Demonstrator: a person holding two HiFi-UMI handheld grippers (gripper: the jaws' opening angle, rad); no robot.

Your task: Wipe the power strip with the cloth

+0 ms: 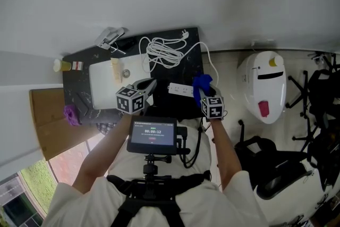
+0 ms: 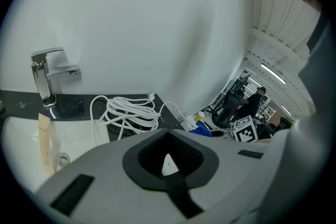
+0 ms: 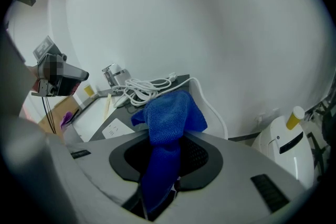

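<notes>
Blue cloth [image 3: 167, 118] sat pinched in the right gripper [image 1: 204, 92]; the left gripper [image 1: 149, 85] had its fingers pressed together; the power strip [image 1: 181, 90] lay left-to-right.

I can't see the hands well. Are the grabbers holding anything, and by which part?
The right gripper pinches the blue cloth by one bunched end; the rest sticks out past its jaws. The left gripper holds nothing.

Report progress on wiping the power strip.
Done: the cloth is picked up, clamped in the right tongs. In hand: it is held by the strip, contact unclear. Left: the wiping itself. The left tongs are shut, empty.
</notes>
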